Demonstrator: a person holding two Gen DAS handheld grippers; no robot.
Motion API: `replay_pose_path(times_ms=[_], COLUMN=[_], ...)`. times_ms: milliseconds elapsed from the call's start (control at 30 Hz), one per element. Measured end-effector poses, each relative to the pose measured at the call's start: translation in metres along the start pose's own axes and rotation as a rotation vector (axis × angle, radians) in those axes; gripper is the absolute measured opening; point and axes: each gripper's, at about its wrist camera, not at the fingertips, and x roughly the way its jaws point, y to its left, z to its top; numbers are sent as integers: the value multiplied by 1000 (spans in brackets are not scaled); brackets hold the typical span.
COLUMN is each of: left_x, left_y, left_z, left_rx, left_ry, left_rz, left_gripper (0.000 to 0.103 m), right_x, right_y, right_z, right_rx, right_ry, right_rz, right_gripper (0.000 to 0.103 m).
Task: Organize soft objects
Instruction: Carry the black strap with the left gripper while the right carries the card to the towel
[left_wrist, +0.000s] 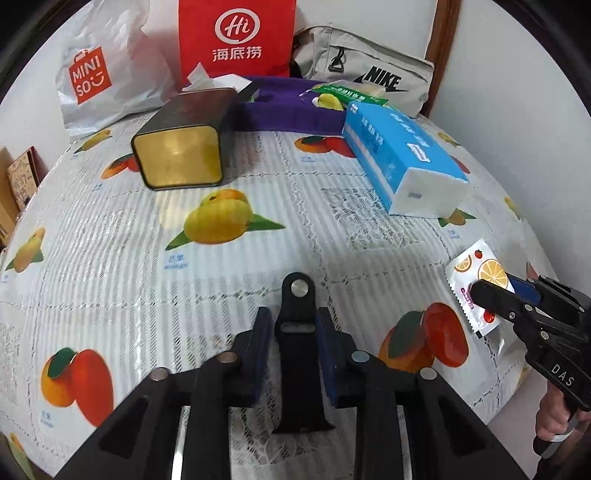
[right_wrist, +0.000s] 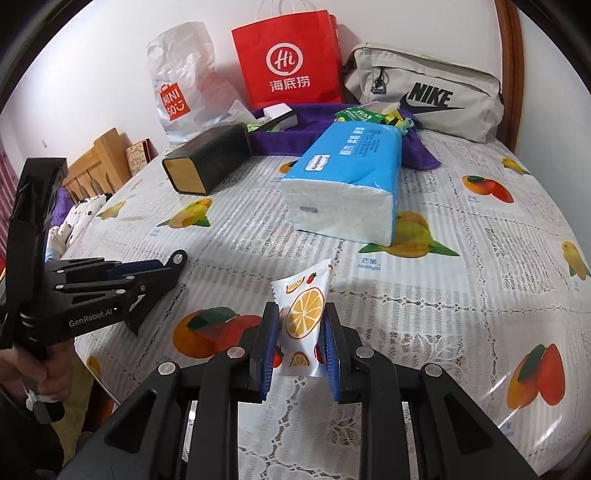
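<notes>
My right gripper (right_wrist: 301, 325) is shut on a small white packet with orange slices printed on it (right_wrist: 304, 314) and holds it just above the tablecloth. The packet also shows at the right edge of the left wrist view (left_wrist: 476, 284), clamped in the right gripper (left_wrist: 491, 291). My left gripper (left_wrist: 293, 332) is shut on a black strap-like piece (left_wrist: 297, 332) near the table's front; it also shows in the right wrist view (right_wrist: 162, 269). A blue tissue pack (right_wrist: 343, 177) lies mid-table, also in the left wrist view (left_wrist: 402, 155). A purple towel (left_wrist: 284, 107) lies behind it.
A dark tin with a gold base (left_wrist: 184, 144) lies on its side at the back left. A Miniso bag (left_wrist: 99, 70), a red paper bag (left_wrist: 236, 37) and a beige Nike pouch (left_wrist: 369, 70) stand along the wall. A green packet (left_wrist: 347, 96) rests on the towel.
</notes>
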Motion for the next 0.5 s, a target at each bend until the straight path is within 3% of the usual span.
replay_pose_path(times_ms=[67,167,200,267,500], left_x=[-1,-3,-3,-4,-3], left_y=[-3,-9,-10,-12,-13], left_z=[-4,-11,-13,-14,-13], left_rx=[18,52,64,78,85], left_ry=[5,-2,-8,-16,-25], left_rz=[20,31,36,17,-9], left_gripper=[40,40,38,23,24], right_x=[1,2,2,3,3], right_y=[2,1,1,0,-5], right_z=[-1,-2,-2,-2,-1], right_rx=[-8,-5,-5,-5,4], right_ry=[4,8,9,12,10], right_rz=[-2,0,0,-3,-13], right_gripper=[24,24,24,24,24])
